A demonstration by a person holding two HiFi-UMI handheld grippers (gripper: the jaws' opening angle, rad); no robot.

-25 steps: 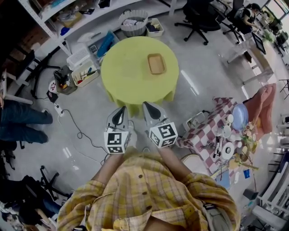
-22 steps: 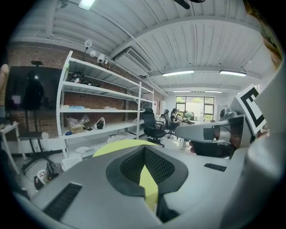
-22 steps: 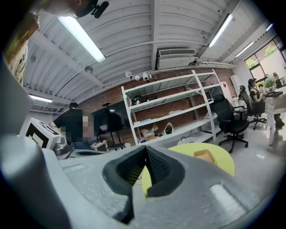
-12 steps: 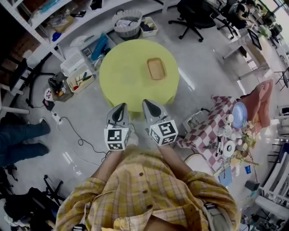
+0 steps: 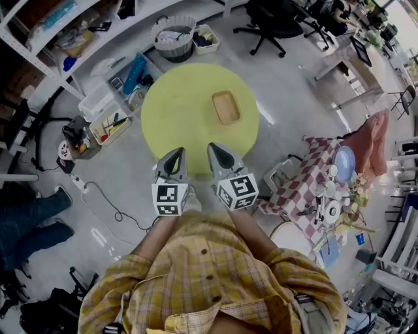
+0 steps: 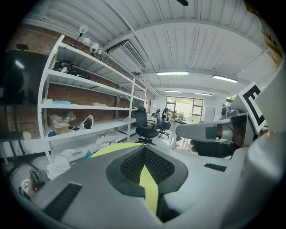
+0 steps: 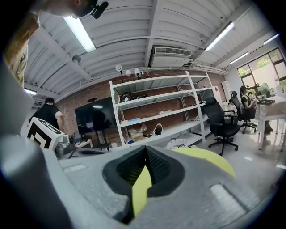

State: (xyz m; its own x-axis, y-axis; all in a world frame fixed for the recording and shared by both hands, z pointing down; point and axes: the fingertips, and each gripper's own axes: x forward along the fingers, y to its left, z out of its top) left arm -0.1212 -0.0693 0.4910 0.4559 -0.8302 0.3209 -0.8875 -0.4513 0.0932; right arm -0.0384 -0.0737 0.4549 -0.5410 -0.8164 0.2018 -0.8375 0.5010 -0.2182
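Observation:
A round yellow-green table (image 5: 189,117) stands ahead of me with a small wooden tray (image 5: 226,107) right of its middle. Both grippers hover side by side over the floor at the table's near edge, pointing at it. My left gripper (image 5: 175,152) is shut with nothing in it. My right gripper (image 5: 214,147) is likewise shut and empty. In the left gripper view the jaws (image 6: 144,148) meet at the tip, and a sliver of yellow table shows through the notch. The right gripper view shows the same at its tip (image 7: 145,148), with the table top (image 7: 210,157) beyond.
White shelving (image 5: 85,26) runs along the far left, with bins (image 5: 111,114) and a basket (image 5: 170,32) on the floor near the table. Office chairs (image 5: 274,19) stand at the back. A checked-cloth table (image 5: 313,189) with dishes is at the right. A cable (image 5: 111,202) lies on the floor.
The table has drifted slightly nearer and left in the head view. Both grippers keep their side-by-side pose and stay shut. The tray no longer shows in the right gripper view.

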